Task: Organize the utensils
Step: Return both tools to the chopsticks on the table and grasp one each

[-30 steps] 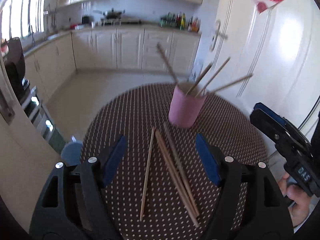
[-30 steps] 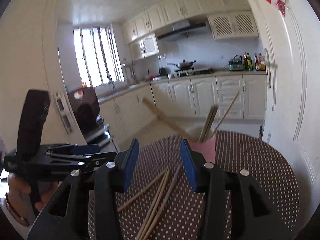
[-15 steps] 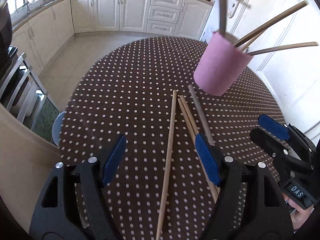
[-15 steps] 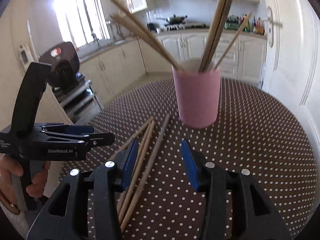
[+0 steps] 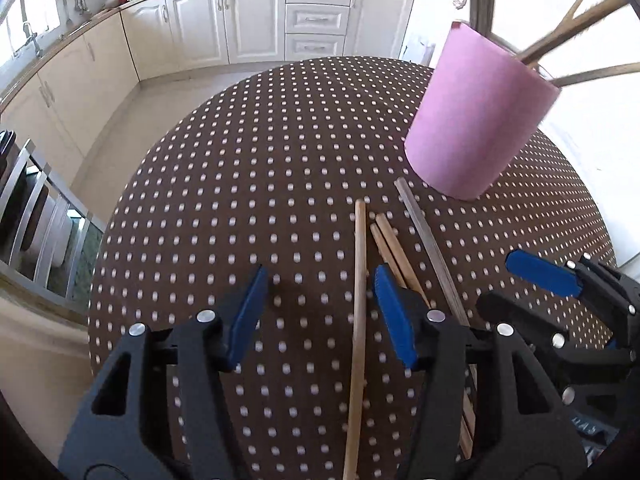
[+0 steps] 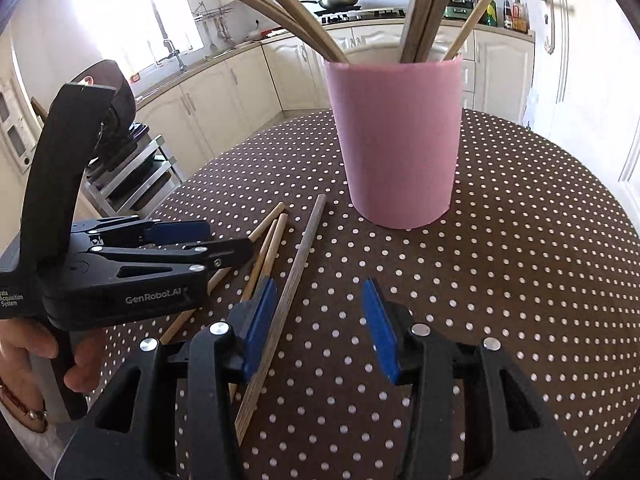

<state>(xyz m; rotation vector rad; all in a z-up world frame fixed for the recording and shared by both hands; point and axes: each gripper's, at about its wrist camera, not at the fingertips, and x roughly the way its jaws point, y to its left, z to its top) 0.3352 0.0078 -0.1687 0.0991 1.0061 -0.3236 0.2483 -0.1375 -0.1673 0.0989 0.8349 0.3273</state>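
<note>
Both grippers lowered closer to bench (image 6: 520, 260), pink cup (image 6: 396, 140) holding upright chopsticks (image 6: 424, 8), four loose chopsticks (image 5: 360, 280) beside it, left gripper (image 5: 320, 312) and right gripper (image 6: 316, 324) spread apart, empty.

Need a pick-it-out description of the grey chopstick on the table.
Start at the pink cup on the dotted tablecloth. Four loose chopsticks lie in front of it; the grey chopstick is the one with its tip nearest the cup's base. It is flat-sided and dull grey, while the light wooden chopsticks beside it are round.
</note>
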